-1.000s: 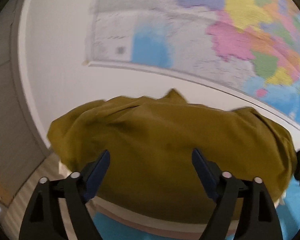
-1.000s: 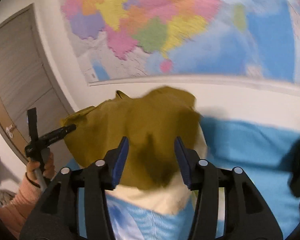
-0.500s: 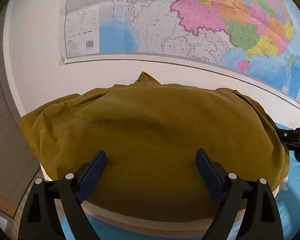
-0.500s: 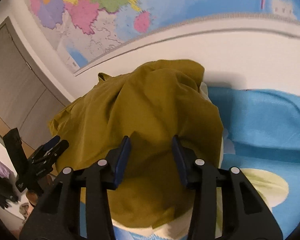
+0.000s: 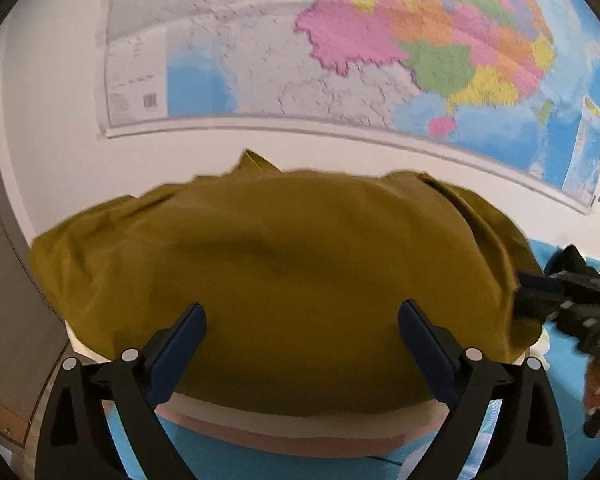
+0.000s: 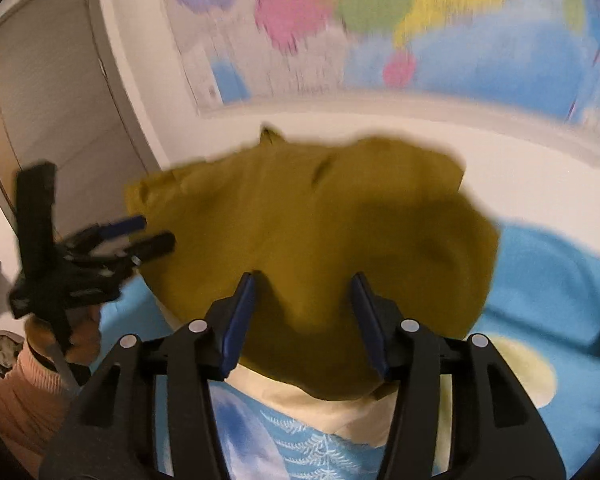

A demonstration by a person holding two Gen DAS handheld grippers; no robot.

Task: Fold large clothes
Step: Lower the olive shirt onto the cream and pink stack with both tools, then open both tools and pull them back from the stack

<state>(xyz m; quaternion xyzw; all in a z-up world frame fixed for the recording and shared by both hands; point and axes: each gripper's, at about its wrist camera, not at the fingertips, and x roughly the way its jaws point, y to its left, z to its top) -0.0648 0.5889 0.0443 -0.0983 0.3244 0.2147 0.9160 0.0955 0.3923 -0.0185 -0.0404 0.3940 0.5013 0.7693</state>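
Note:
An olive-yellow garment [image 5: 300,264] lies bunched over a cream pillow [image 5: 292,424] on a blue-sheeted bed. My left gripper [image 5: 302,312] hovers over its near edge, jaws wide and still opening, pads clear of the cloth. In the right wrist view the garment [image 6: 320,216] fills the middle. My right gripper [image 6: 304,280] stands half open over its near side, jaws opening, with cloth showing below the gap and no pinch visible. The right gripper [image 5: 540,300] also shows at the garment's right edge, and the left gripper [image 6: 140,236] at its left edge.
A big coloured wall map [image 5: 380,48] hangs on the white wall just behind the bed. The blue patterned sheet [image 6: 548,288] spreads to the right. A grey door [image 6: 48,92] stands at the left. A hand in a peach sleeve [image 6: 24,384] holds the left gripper.
The right gripper has sunk toward the garment and now shows at the right edge of the left view. The left gripper has slid sideways along the near edge, its jaws a little wider.

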